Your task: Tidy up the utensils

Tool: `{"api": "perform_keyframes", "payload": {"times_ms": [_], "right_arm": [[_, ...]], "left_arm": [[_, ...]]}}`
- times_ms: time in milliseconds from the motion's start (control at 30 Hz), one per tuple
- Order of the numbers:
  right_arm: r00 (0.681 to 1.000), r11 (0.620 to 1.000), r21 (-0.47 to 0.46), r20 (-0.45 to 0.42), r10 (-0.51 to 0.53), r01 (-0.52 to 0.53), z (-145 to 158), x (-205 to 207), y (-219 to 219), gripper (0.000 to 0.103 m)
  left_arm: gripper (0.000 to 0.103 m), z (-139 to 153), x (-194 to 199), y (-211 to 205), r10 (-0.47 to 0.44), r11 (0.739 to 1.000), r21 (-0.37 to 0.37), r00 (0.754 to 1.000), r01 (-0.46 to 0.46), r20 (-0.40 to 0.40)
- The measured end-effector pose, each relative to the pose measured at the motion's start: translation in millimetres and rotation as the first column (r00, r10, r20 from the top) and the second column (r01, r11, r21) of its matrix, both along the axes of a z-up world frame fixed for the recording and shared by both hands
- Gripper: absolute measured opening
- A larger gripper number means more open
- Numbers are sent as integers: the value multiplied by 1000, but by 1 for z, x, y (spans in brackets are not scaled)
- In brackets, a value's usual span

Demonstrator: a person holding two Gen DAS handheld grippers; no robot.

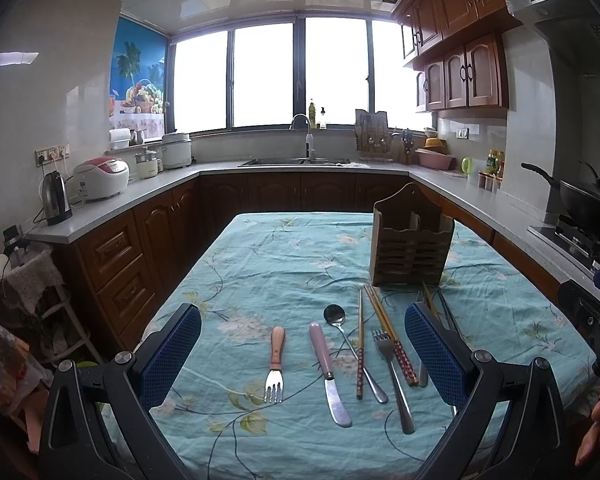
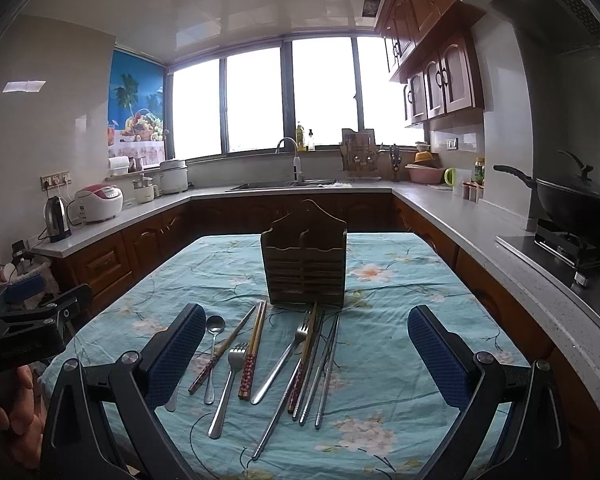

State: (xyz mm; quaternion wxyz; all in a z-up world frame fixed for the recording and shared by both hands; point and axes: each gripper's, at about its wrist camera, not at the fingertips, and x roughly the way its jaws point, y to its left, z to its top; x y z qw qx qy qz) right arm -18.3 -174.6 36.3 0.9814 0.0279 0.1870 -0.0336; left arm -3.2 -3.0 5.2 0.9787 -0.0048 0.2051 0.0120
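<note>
A wooden utensil holder point(image 1: 411, 245) point(image 2: 304, 266) stands upright on the table, with utensils lying in front of it. In the left wrist view lie a wood-handled fork point(image 1: 275, 364), a pink-handled knife point(image 1: 329, 374), a spoon point(image 1: 350, 346), chopsticks point(image 1: 360, 348) and a steel fork point(image 1: 392, 376). In the right wrist view lie the spoon point(image 2: 213, 354), a steel fork point(image 2: 228, 384), patterned chopsticks point(image 2: 252, 354), another fork point(image 2: 284, 360) and metal chopsticks point(image 2: 324, 364). My left gripper point(image 1: 304, 356) is open and empty above the utensils. My right gripper point(image 2: 306, 356) is open and empty above them.
The table carries a teal floral cloth point(image 1: 292, 256). Counters run around the room with a kettle point(image 1: 56, 198), rice cooker point(image 1: 102, 178), sink point(image 1: 296, 160) and a wok on the stove point(image 2: 572, 204). A cluttered rack point(image 1: 28, 280) stands left of the table.
</note>
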Motion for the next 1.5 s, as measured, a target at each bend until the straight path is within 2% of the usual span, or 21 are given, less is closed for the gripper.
{"api": "perform_keyframes", "payload": {"times_ms": [433,833,1267,1500], "right_arm": [[1000,1000,9,-18,6,-6,-4,7,-1,102],[996,999,44,-84,14,-10,-17,28,-7,102],[981,992,121,-189,41,-18,-37,68,-26,101],[962,980,196,-260,85,-34,-52,98,-36,99]], "left_arm": [[102,-4,14,2,-5,1000,-6,1000,5,-31],[102,-11,48,12,-26,998,-53,990,19,-135],[102,-18,105,24,-63,994,-99,957,36,-284],[95,-22,139,30,-79,992,-119,939,41,-334]]}}
